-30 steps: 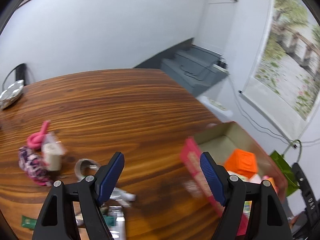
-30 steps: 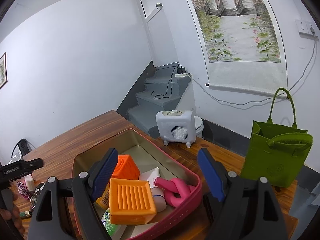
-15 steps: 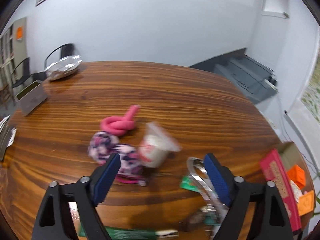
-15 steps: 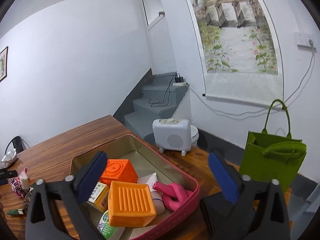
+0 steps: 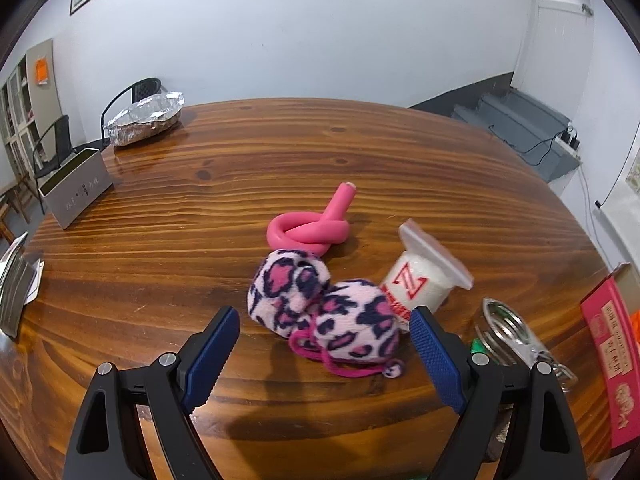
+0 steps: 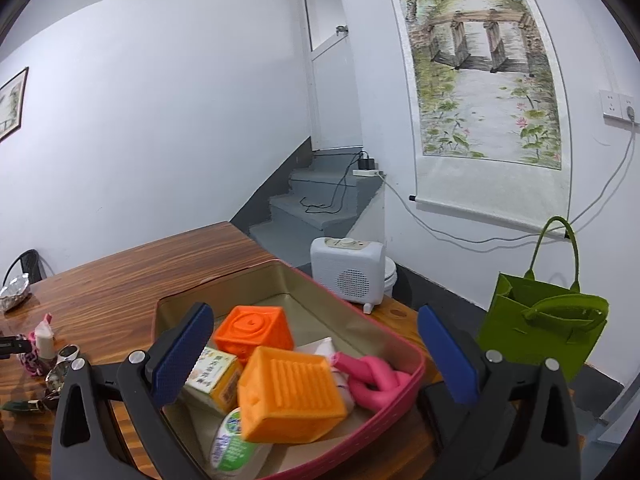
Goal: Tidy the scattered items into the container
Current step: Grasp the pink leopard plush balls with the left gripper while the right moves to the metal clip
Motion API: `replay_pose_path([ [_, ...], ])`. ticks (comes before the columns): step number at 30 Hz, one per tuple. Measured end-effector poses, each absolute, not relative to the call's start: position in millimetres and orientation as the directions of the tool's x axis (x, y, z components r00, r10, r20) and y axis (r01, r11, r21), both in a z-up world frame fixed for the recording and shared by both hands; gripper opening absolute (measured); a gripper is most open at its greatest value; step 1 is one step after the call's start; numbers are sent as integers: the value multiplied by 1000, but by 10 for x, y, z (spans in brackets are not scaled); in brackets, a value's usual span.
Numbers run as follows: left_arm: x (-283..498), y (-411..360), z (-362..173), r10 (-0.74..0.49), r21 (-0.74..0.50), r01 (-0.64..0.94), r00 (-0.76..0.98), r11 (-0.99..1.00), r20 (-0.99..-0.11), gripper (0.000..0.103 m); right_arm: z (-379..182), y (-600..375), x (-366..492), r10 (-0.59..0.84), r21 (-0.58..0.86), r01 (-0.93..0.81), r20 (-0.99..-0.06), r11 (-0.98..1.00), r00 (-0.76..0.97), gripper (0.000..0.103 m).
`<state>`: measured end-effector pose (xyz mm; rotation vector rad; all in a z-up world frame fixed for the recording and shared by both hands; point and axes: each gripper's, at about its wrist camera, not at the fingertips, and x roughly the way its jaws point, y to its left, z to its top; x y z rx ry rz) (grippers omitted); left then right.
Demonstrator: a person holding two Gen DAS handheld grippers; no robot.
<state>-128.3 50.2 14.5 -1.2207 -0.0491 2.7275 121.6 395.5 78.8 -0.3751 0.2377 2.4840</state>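
**Left tool over the plush, right tool over the box**

The left tool [image 5: 324, 354] points down at the desk [image 5: 168, 248], jaws spread wide and empty. Just ahead of its blue pads sits the pink-and-navy plush [image 5: 324, 312], two fuzzy lumps with a magenta cord trailing off. Behind the plush and touching it lies a knotted pink tube [image 5: 310, 232]. To the plush's right leans a white cup [image 5: 424, 284] with a red mark, and beyond that a metal ring [image 5: 504, 330] near the desk's edge.

Across the way, the right tool [image 6: 316, 354] hovers above the pink-rimmed box [image 6: 400, 396], jaws spread as wide as they go, nothing pinched. Inside the box: two orange cubes [image 6: 288, 394], a small carton [image 6: 214, 376], a green-labelled tube [image 6: 232, 444] and another pink knot [image 6: 376, 378]. A green bag [image 6: 540, 328] stands off to the right.
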Motion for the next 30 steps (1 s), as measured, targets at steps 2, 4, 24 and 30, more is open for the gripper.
replay_pose_path([
  [2,-1335,486,107,146,-80,-130,-645,-988,-750,88,784,3868,1196,532,72,-579,-317,-812,-785,102],
  [4,-1389,474,72,143,-68,-141,-637,-988,-758,88,786,3755,1175,521,51,-560,-307,-827,-796,102],
  [24,-1544,322,3,204,-117,-177,-626,-977,-753,71,819,2768,516,47,-18,-43,-439,-999,-897,102],
  [30,-1516,269,44,226,-157,-164,-629,-974,-744,69,740,2748,344,-33,56,6,-504,-998,-863,102],
])
